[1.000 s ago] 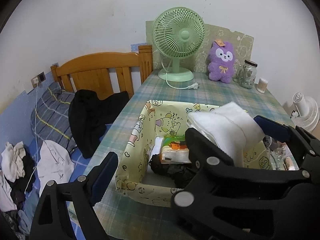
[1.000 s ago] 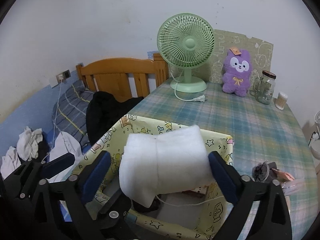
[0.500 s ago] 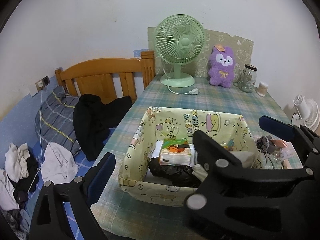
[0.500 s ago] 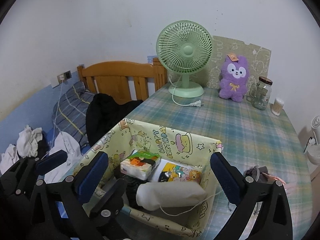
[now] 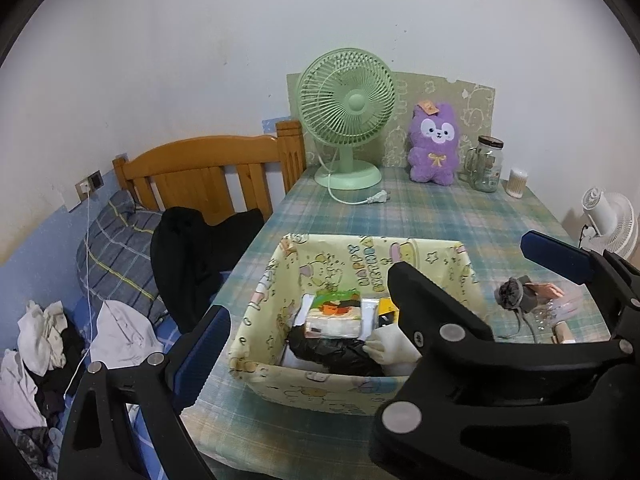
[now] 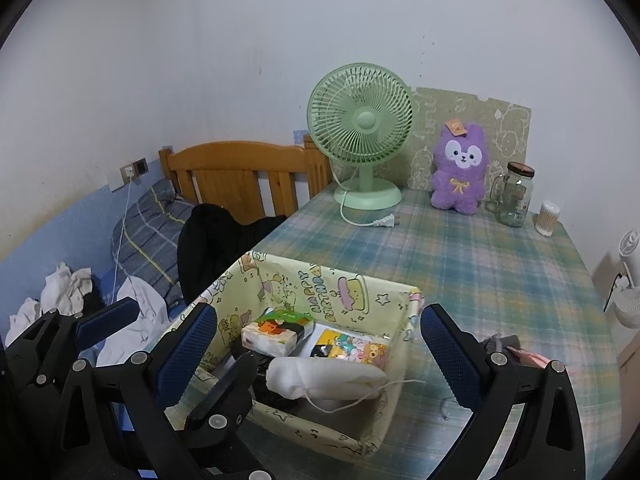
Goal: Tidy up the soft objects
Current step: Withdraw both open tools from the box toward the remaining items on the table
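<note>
On the plaid table (image 6: 480, 264), my 2 grippers' jaws gape empty over the box (image 6: 304, 280); the white pouch (image 6: 324, 376) looks light, squashy, best pinched mid-body.

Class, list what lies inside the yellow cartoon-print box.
Inside the yellow box: a tissue pack, a cartoon-print packet, a white drawstring pouch and a black bag. Anything beneath them is covered.

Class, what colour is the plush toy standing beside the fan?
Purple, with a white face; the plush toy shows best in the right wrist view.
</note>
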The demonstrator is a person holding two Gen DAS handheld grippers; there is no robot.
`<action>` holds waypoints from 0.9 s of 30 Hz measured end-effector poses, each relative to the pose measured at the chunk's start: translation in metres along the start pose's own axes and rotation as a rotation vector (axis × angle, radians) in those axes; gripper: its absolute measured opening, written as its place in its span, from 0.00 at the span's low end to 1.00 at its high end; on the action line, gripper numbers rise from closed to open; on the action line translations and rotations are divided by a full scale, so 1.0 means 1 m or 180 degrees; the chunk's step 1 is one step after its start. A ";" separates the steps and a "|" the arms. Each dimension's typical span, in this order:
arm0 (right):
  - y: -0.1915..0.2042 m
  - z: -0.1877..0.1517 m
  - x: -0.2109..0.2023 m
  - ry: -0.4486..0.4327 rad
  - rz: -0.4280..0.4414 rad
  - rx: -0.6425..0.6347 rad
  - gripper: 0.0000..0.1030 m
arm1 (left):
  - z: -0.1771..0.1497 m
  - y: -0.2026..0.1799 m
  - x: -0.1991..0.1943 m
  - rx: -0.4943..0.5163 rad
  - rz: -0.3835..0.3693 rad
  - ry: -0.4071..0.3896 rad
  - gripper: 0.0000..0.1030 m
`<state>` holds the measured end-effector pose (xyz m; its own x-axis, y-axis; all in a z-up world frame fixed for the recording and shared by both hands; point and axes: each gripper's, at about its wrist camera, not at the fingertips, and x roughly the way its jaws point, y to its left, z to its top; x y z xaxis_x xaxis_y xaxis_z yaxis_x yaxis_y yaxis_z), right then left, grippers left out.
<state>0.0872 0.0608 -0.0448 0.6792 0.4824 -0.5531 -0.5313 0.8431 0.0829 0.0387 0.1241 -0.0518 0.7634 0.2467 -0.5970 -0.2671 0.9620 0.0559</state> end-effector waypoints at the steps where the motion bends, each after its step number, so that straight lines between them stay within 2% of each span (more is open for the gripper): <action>1: -0.002 0.000 -0.004 -0.0016 -0.0015 0.0002 1.00 | 0.000 -0.002 -0.002 0.0000 -0.0025 -0.0013 0.94; 13: -0.040 -0.001 -0.038 -0.0211 -0.0201 0.0133 1.00 | 0.007 -0.041 -0.013 0.0087 -0.0311 -0.0151 0.94; 27: -0.093 -0.003 -0.076 -0.0373 -0.0556 0.0299 1.00 | 0.019 -0.096 -0.026 0.0270 -0.0576 -0.0293 0.94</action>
<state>0.0834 -0.0556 -0.0132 0.8138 0.3469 -0.4663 -0.3548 0.9320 0.0742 0.0558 0.0273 -0.0262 0.8459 0.0750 -0.5280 -0.0733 0.9970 0.0241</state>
